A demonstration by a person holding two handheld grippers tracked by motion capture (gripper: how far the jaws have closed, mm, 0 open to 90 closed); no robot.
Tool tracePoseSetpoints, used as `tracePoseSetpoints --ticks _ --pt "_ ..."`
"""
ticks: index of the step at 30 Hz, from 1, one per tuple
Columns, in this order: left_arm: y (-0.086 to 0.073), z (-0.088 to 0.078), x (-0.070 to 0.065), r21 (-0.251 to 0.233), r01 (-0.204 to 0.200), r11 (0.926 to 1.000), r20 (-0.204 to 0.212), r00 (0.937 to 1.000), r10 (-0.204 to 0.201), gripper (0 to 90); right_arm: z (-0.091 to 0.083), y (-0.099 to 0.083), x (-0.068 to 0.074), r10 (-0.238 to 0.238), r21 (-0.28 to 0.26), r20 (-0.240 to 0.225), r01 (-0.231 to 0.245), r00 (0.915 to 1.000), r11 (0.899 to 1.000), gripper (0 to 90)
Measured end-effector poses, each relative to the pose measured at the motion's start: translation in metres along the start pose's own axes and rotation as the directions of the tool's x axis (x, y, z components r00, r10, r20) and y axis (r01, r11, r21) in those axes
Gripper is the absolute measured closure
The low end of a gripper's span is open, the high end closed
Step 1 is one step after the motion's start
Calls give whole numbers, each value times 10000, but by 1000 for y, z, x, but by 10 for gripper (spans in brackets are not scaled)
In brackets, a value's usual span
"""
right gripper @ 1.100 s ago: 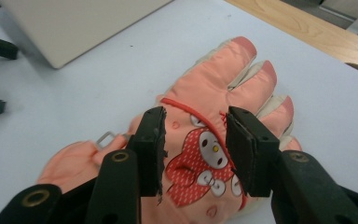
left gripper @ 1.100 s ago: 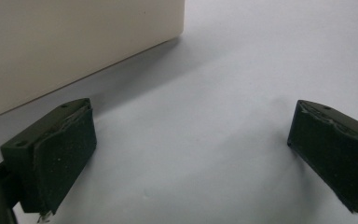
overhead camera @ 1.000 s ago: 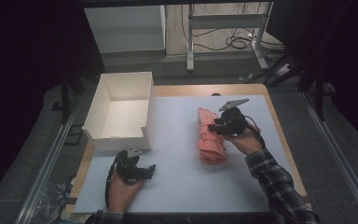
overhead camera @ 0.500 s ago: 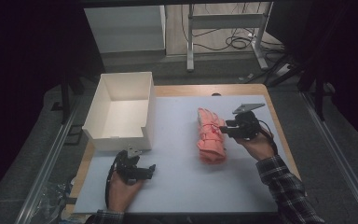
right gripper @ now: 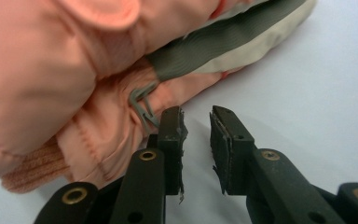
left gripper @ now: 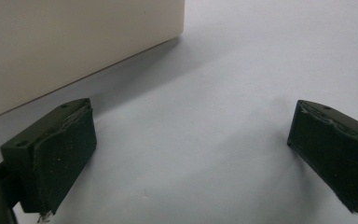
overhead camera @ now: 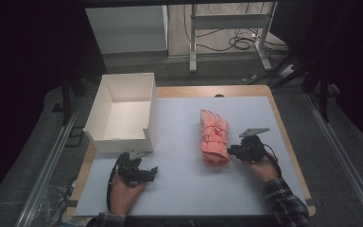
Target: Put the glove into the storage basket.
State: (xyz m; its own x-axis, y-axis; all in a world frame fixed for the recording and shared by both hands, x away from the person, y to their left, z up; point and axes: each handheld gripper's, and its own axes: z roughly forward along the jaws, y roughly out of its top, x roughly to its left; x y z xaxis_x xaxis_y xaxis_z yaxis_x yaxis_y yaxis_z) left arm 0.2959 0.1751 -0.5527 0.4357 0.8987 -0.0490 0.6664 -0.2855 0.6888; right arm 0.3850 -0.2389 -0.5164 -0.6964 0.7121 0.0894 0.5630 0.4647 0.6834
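Observation:
A pink padded glove (overhead camera: 214, 137) lies on the white table mat (overhead camera: 184, 189), fingers pointing away from me. In the right gripper view its cuff end (right gripper: 74, 70) shows a grey strap and a small grey hook. My right gripper (overhead camera: 231, 151) sits low beside the glove's near right edge. Its jaws (right gripper: 196, 135) have just been closing and stand a narrow gap apart with nothing between them, the left pad (right gripper: 172, 140) right beside the hook. My left gripper (overhead camera: 153, 171) rests at the near left, jaws wide open (left gripper: 193, 154) over bare mat.
A white open box (overhead camera: 120, 139) stands at the table's left, and its side wall (left gripper: 74, 42) is close ahead of the left gripper. A table leg frame and cables lie on the floor beyond the far edge.
The right hand has moved down and toward me along the glove's right side, from near its middle to its cuff end. The left hand has kept still.

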Motion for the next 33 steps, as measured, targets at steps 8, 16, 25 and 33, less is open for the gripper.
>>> tracePoseSetpoints --ticks 8,16,25,33 --pt "0 0 0 0 -1 10000 1 10000 1 11 5 -4 7 17 -112 -42 -18 10000 9999 728" --pt "0 0 0 -32 40 10000 0 10000 -40 11 8 -3 14 -110 -146 -203 107 9997 9998 714" --pt "0 0 0 -26 35 10000 -1 10000 -35 11 14 0 24 -269 -182 -317 264 9991 9995 699" --pt "0 0 0 -28 45 10000 0 10000 -45 11 17 1 31 -414 -241 -386 404 9984 9989 686"
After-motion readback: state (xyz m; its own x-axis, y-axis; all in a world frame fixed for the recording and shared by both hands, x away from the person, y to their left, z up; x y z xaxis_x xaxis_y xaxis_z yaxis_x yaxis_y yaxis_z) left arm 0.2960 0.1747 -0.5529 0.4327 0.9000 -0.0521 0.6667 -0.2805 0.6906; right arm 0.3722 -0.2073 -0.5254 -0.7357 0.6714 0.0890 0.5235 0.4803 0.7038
